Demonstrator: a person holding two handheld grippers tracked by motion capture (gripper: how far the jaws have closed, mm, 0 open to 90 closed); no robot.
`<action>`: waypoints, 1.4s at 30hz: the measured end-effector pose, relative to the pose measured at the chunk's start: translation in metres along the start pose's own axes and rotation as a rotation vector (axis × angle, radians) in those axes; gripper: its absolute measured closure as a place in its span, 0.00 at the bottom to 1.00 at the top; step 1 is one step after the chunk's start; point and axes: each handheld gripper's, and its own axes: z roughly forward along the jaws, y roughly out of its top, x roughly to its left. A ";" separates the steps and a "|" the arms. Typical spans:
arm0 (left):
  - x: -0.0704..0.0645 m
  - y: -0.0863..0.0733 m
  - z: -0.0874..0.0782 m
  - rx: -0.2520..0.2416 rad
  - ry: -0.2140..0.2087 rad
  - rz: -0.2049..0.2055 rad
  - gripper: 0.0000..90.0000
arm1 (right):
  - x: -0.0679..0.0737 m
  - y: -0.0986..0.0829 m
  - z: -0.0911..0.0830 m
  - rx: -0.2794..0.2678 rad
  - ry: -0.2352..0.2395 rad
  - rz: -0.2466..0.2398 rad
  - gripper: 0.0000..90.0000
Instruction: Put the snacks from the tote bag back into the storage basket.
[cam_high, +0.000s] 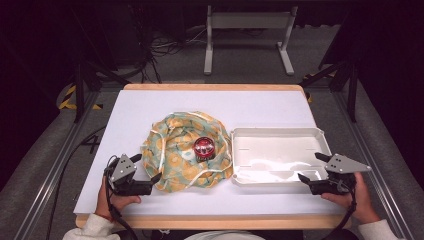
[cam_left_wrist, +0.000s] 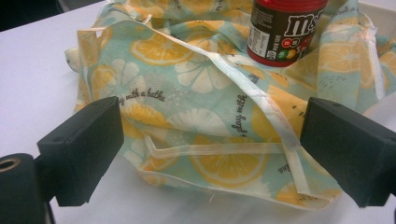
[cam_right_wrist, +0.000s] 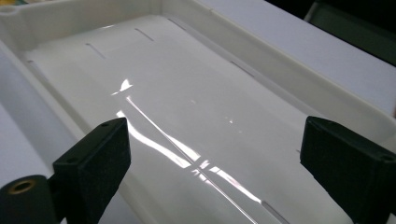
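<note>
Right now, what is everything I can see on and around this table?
Table: one, white top with a wooden edge, centre of the high view.
Cloth: one, pale teal with orange and lemon slices and cream trim, crumpled left of centre.
M&M's jar: one, dark brown with a red lid, standing upright on the cloth.
Tray: one, white plastic, nothing in it, right of the cloth.
Metal stand: one, grey, on the floor beyond the table.
Cables: several, dark, on the floor at the back left.
Left gripper: one, black, fingers open at the cloth's near edge.
Right gripper: one, black, fingers open at the tray's near right corner.
</note>
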 end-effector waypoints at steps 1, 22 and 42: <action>-0.001 0.000 0.000 0.002 0.001 0.001 0.08 | 0.000 0.000 -0.002 -0.012 -0.013 -0.006 0.10; 0.000 -0.002 0.000 0.009 -0.015 0.008 0.08 | 0.014 0.039 0.028 0.029 0.124 -0.095 0.14; 0.001 -0.002 0.001 0.017 -0.026 0.007 0.08 | 0.030 0.104 0.065 0.092 0.200 -0.238 0.15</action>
